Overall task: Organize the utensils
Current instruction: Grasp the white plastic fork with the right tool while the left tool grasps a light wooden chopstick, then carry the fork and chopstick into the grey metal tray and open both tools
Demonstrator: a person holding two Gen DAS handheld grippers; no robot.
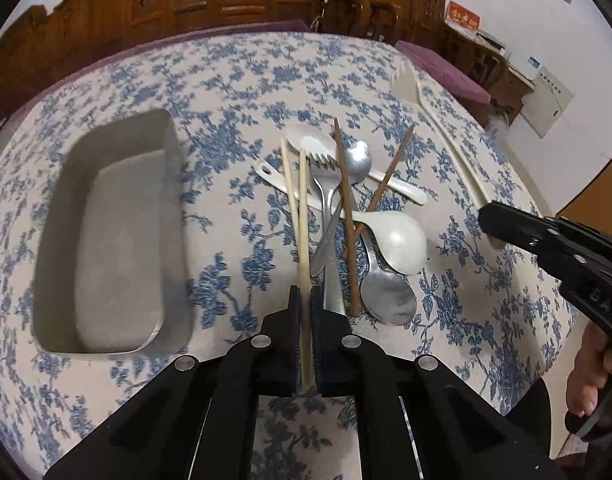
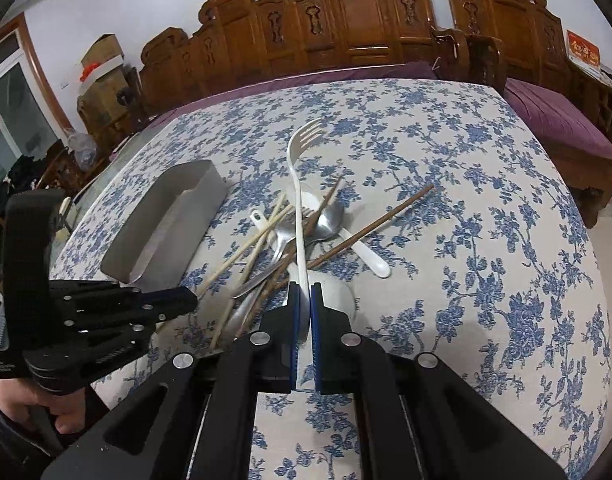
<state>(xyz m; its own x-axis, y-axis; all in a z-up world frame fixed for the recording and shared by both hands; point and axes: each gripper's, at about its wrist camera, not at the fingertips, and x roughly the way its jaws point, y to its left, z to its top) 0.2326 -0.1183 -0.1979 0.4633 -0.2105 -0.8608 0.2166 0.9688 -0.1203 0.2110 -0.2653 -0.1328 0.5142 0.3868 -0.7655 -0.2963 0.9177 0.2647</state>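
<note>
Left gripper clamped on a pale bamboo chopstick, jaws closed tight round its near end, stick running forward over the utensil pile. Right gripper pinched shut on the handle of a long white plastic fork, tines up and away, fork lifted over the pile. Left wrist view shows the grey rectangular tray from above, left of the pile, well apart from it, nothing visible inside; right wrist view only gets its side wall and part of the interior. Left view also shows the pile clearest: white rice spoon, metal spoon, metal fork, two dark brown chopsticks, second pale chopstick, all overlapping on the blue floral tablecloth. White fork shows in the left view only at far right, blurred, other gripper on its end. Right view alone shows carved wooden benches, purple cushion, cardboard boxes.
</note>
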